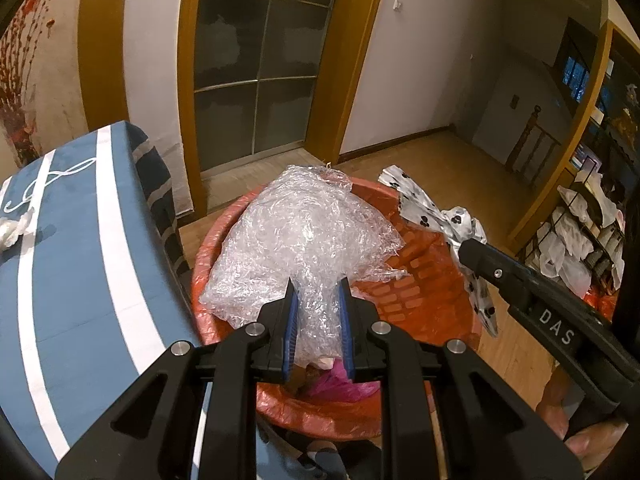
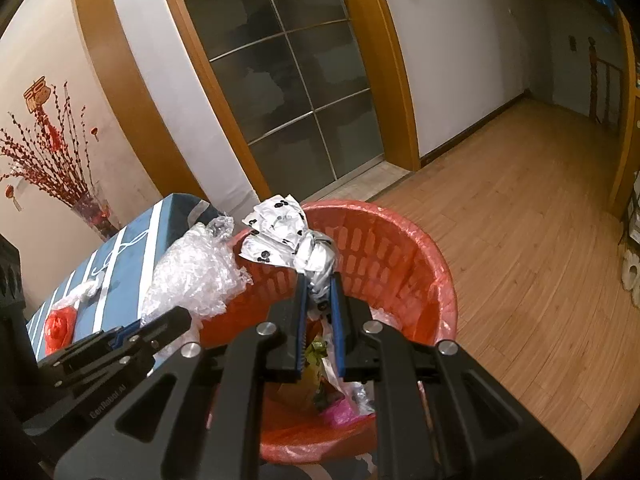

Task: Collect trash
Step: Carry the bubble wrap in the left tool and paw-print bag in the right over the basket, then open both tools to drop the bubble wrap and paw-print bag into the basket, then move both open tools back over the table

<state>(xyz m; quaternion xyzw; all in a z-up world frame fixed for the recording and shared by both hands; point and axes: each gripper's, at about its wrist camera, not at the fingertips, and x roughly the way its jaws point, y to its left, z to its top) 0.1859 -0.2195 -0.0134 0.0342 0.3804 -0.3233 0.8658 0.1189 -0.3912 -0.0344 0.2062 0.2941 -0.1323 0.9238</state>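
Observation:
A red basket lined with a red bag (image 1: 420, 300) (image 2: 400, 252) stands on the floor beside the table. My left gripper (image 1: 318, 282) is shut on a crumpled clear plastic sheet (image 1: 296, 236) (image 2: 192, 276), held over the basket's left rim. My right gripper (image 2: 318, 280) (image 1: 466, 250) is shut on a white wrapper with black prints (image 2: 280, 228) (image 1: 424, 208), held over the basket. Inside the basket lie pink plastic (image 2: 340, 410) (image 1: 340, 384) and other scraps.
A table with a blue, white-striped cloth (image 1: 72, 280) (image 2: 132, 248) stands left of the basket; on it lie a white wad (image 1: 12, 232) (image 2: 90, 288) and a red bag (image 2: 58, 328). Wooden floor (image 2: 520, 220) spreads to the right. A shelf with white bags (image 1: 576, 240) is at far right.

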